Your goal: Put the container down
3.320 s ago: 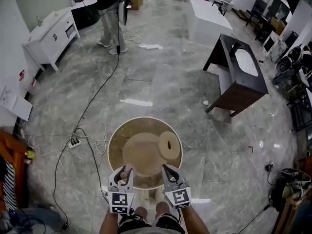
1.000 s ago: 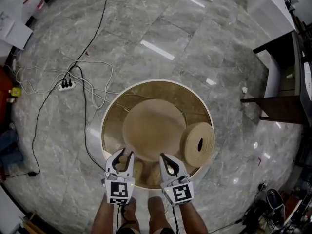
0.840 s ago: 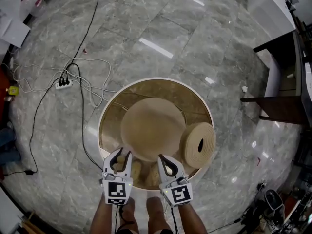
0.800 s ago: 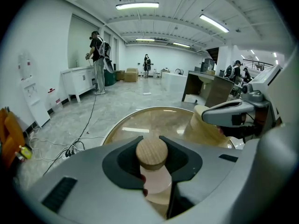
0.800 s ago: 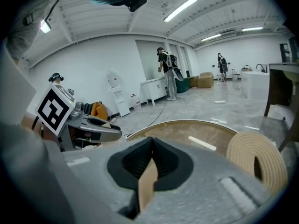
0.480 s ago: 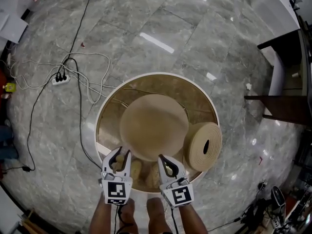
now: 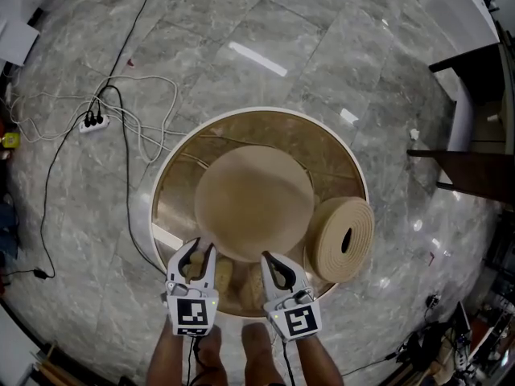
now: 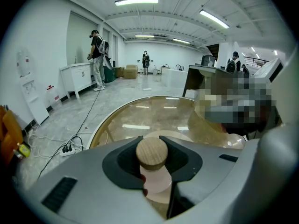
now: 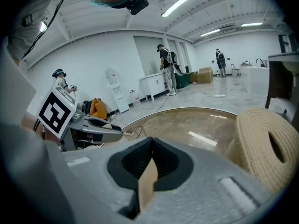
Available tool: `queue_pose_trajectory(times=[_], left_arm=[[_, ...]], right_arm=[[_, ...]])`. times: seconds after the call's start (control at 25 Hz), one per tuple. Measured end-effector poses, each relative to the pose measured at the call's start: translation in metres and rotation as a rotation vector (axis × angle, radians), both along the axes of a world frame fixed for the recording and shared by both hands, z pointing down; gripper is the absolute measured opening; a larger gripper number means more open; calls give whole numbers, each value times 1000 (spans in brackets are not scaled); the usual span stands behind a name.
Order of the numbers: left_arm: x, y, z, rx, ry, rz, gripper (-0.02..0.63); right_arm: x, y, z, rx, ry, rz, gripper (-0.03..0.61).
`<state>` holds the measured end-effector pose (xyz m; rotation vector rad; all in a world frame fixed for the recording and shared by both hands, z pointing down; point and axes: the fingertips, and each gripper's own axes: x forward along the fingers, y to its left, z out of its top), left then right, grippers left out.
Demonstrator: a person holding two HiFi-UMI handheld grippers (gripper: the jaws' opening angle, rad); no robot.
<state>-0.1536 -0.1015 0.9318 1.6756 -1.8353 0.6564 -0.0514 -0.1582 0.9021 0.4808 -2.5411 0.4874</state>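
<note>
**Container low over the floor, 2 small grips on 1 side**

The round container [image 7: 257, 110] hangs in front of the person, above the grey floor [image 7: 241, 39]. I cannot tell if its bottom touches the floor.

The left gripper [image 7: 196, 249] is half closed, and its jaws clamp a round wooden peg [image 8: 152, 153] at the near rim. The right gripper [image 7: 279, 268] is almost fully closed and pinches a thin tan strip [image 9: 147, 183] there.

Both grips are on the near side, so I think the far side can drop and tilt the container. The thin strip may slip out of the right jaws if the load pulls sideways.

Inside, a roll [image 7: 342, 240] stands on its edge beside a wide disc [image 7: 253, 203]. A tilt or hard landing could make it roll or fall over.

A cable [image 7: 126, 183] runs just beside the left rim, and the container could land on it.
</note>
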Motion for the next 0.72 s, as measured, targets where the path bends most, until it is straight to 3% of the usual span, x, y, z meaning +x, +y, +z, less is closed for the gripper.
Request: queue_pose_trajectory(times=[0.12,0.56,0.72], left_arm=[[1,-2,5,-5,14,-27,120],[6,-5,10,19,-54,15,121],[6,-4,10,25,-31,-35,123]], right_arm=[[1,0,5,2,4,-7,-2],[7,2,18,-12,7,-4,-2],[9,5,19,-18,9,0,-1]])
